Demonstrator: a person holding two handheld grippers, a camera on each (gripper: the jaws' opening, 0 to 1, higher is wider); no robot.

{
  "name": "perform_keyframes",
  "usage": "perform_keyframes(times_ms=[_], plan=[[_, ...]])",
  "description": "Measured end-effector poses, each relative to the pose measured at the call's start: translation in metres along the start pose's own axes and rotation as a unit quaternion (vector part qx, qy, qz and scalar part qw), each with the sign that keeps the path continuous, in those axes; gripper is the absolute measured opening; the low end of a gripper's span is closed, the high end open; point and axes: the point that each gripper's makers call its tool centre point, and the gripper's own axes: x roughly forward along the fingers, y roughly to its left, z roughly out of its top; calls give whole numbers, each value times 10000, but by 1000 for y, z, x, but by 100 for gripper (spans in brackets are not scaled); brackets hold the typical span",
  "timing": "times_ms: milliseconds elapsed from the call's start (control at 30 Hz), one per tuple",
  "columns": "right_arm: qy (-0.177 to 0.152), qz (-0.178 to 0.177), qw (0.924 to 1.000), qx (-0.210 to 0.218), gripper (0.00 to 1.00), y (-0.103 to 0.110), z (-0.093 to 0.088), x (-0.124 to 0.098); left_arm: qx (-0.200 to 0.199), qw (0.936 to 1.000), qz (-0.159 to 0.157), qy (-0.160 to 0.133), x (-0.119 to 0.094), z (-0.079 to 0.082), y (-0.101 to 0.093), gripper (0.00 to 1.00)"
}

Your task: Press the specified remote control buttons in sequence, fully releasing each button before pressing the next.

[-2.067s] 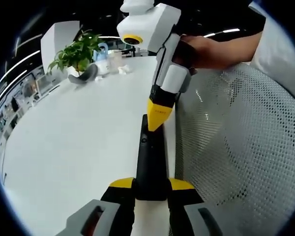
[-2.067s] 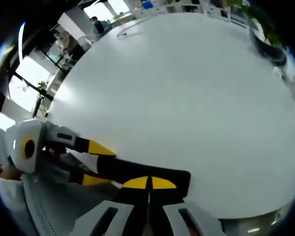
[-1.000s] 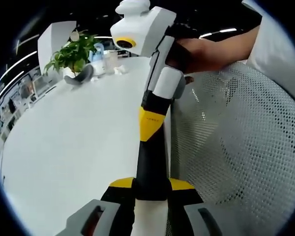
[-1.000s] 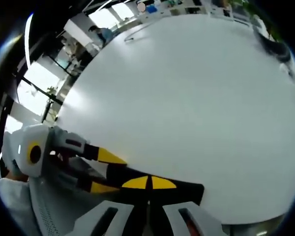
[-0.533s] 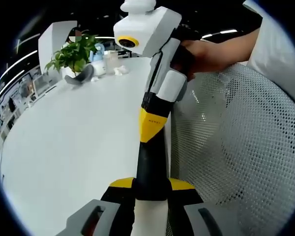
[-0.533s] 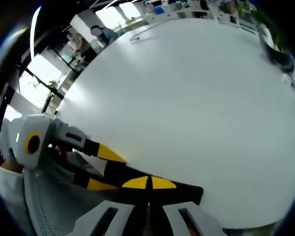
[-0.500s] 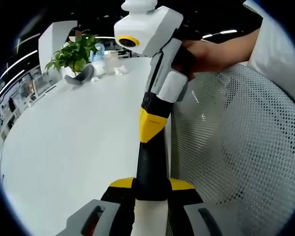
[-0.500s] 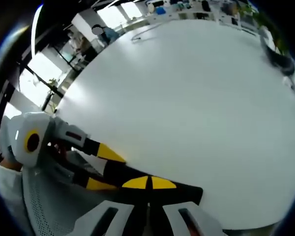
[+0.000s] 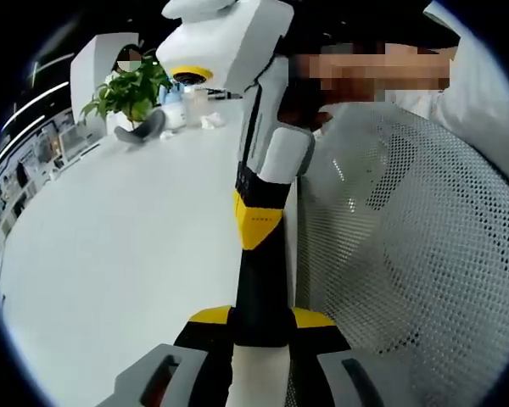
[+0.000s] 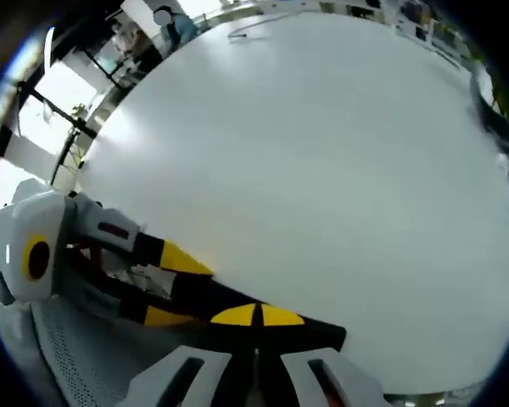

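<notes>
A black remote control (image 9: pixel 261 288) runs lengthwise away from my left gripper (image 9: pixel 261 316), whose yellow-tipped jaws are shut on its near end. My right gripper (image 9: pixel 256 231) comes down from above, shut, its yellow tip resting on the remote's upper face about midway along. In the right gripper view, the right gripper (image 10: pixel 256 315) points down onto the remote control (image 10: pixel 210 295). There the left gripper (image 10: pixel 171 287) reaches in from the left and clamps the remote between its two yellow jaws. The remote's buttons are hidden under the tip.
A wide white table (image 9: pixel 119 246) lies under and left of the remote. A white mesh chair back (image 9: pixel 407 254) stands close on the right. A potted plant (image 9: pixel 129 91) and small items sit at the table's far end. A white sleeve (image 9: pixel 483 93) shows at upper right.
The right gripper's tip has slid down the remote toward the left gripper's jaws, and its body has leaned closer and to the left. The left gripper's hold is unchanged.
</notes>
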Motion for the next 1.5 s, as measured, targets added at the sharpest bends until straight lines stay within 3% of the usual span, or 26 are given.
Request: perform_keyframes(times_ms=[100,267,400,633,1067,1500], plan=[[272,-28,9996,-43,0,0,0,1,-17,10000,11,-1,0,0,0,24],[427,-123,9983,-366,0,1,-1,2,36,10000,74,42,1,0,0,24],[285,-192,9982,-485,0,0,-2,1,34,9997,164,156,2,0,0,24],[-302,78,9991,-301,0,-1,-2,-2,-101,9995,270,152,2,1,1,24],[-697,-139,9945,-774,0,0,-3,-2,-499,9962,664,273,5,3,-1,24],[-878,102,9913,-977,0,0,-4,-4,-656,9936,837,387,4,2,-3,24]])
